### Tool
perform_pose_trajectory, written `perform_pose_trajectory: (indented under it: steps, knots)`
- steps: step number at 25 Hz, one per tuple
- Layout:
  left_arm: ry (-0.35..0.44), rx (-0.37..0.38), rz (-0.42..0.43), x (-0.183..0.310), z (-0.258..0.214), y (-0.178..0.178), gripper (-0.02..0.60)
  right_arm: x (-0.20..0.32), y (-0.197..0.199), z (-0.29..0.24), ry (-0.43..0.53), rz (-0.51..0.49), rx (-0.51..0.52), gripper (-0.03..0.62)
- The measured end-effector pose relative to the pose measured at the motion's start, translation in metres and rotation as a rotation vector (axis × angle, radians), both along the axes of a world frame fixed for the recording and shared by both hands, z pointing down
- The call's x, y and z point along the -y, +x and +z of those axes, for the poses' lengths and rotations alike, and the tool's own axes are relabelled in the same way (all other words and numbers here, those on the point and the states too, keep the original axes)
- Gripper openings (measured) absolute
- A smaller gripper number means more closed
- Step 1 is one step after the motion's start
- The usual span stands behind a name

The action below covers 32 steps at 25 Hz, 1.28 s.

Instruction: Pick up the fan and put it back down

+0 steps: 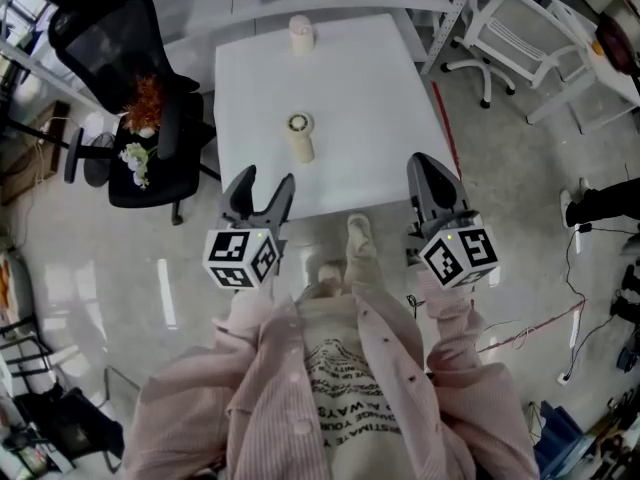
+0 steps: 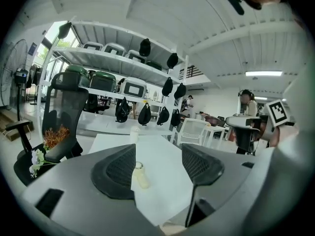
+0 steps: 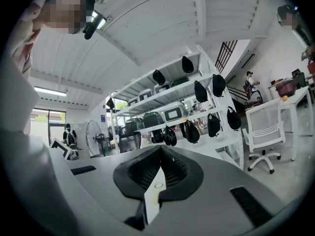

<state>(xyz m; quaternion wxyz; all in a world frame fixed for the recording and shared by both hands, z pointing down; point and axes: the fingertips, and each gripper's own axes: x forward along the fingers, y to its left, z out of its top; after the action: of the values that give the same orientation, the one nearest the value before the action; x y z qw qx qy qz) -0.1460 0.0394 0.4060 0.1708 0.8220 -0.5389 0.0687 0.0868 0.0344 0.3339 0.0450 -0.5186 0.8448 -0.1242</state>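
Observation:
A small cream hand-held fan (image 1: pixel 300 135) lies flat near the middle of the white table (image 1: pixel 370 98), round head away from me. In the left gripper view the fan (image 2: pixel 141 176) shows between the jaws, well beyond them. My left gripper (image 1: pixel 259 190) is open at the table's near edge, a short way short of the fan. My right gripper (image 1: pixel 434 176) is shut with nothing in it, at the table's near right corner. Its view points up at shelves, not at the table.
A cream cylinder (image 1: pixel 301 34) stands at the table's far edge. A black office chair (image 1: pixel 140 88) holding flowers sits left of the table. A white chair (image 1: pixel 520 38) stands at the right. Shelving with bags (image 2: pixel 147 113) lies beyond the table. Cables (image 1: pixel 540 323) trail over the floor at right.

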Motion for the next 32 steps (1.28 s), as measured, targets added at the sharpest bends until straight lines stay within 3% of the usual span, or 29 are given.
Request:
perform_pose_trajectory:
  steps: [20, 32]
  knots:
    - [-0.219, -0.015, -0.070, 0.116, 0.089, 0.020, 0.270, 0.167, -0.030, 0.055, -0.112, -0.176, -0.016, 0.000]
    - [-0.391, -0.004, -0.157, 0.148, 0.150, 0.022, 0.270, 0.228, -0.043, 0.083, -0.162, -0.295, -0.011, 0.000]
